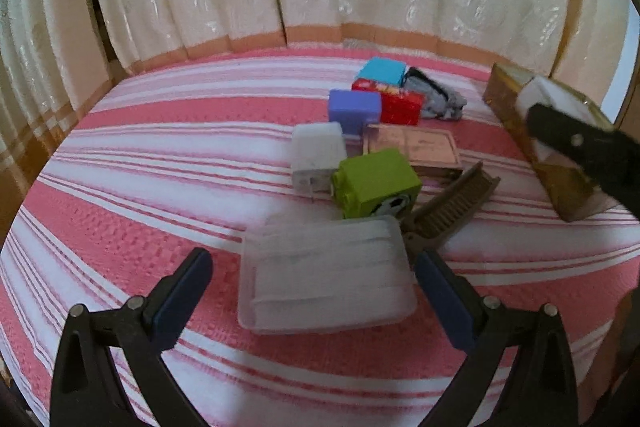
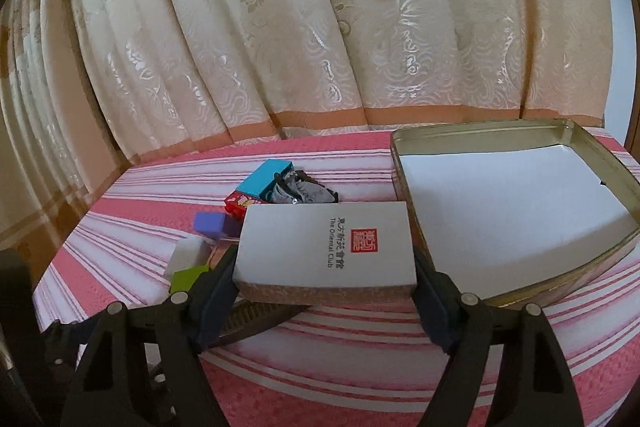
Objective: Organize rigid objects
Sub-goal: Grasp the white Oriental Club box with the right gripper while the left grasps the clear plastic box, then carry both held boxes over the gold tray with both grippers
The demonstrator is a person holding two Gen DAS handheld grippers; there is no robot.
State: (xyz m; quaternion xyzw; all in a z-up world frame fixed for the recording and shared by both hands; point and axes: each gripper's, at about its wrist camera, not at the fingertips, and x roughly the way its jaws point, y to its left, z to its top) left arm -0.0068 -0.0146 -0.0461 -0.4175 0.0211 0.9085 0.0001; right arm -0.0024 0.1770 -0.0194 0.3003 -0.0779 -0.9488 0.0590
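My left gripper (image 1: 314, 277) is open around a clear plastic case (image 1: 326, 277) lying on the pink striped cloth, fingers apart on either side. Behind the case lie a green block (image 1: 376, 183), a white box (image 1: 316, 155), a purple box (image 1: 354, 109), a red box (image 1: 400, 103), a blue box (image 1: 384, 71), a copper flat case (image 1: 416, 147) and a brown comb (image 1: 452, 207). My right gripper (image 2: 326, 285) is shut on a white card box (image 2: 326, 245) printed "The Oriental Club", held above the cloth beside an open metal tin (image 2: 404, 147) with a white lining.
Cream curtains (image 2: 280, 27) hang close behind the bed. A dark grey cloth bundle (image 1: 440, 99) lies by the red box. The tin (image 1: 556, 183) and right gripper arm show at the right edge of the left wrist view.
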